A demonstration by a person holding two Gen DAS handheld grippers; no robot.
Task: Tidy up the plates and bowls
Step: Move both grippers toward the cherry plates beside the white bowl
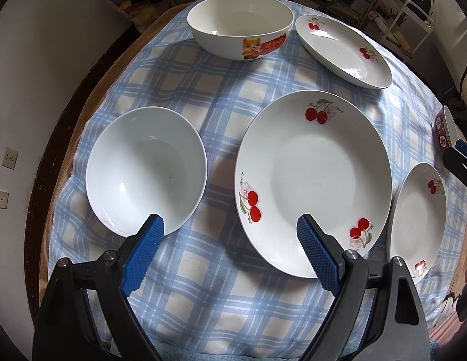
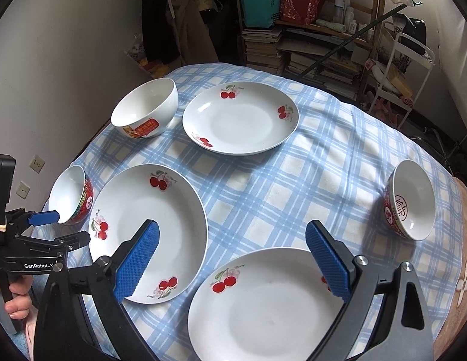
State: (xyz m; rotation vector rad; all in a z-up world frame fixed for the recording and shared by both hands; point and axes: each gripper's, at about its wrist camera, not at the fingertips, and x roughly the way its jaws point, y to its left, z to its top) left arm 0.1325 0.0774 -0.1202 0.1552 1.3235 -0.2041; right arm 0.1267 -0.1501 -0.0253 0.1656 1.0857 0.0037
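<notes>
In the left wrist view my left gripper hangs open over the checked cloth, with nothing between its pads. Its left pad is above the near rim of a bowl with a white inside; its right pad is above the large cherry plate. A second cherry plate lies to the right and a third farther back, beside the cat bowl. My right gripper is open and empty too, between the large cherry plate and the near cherry plate. Red-patterned bowls stand at left and right.
The round table wears a blue checked cloth and stands close to a white wall on the left. Behind it are stacked books and shelves and a white cart. A hand holds the left gripper's handle.
</notes>
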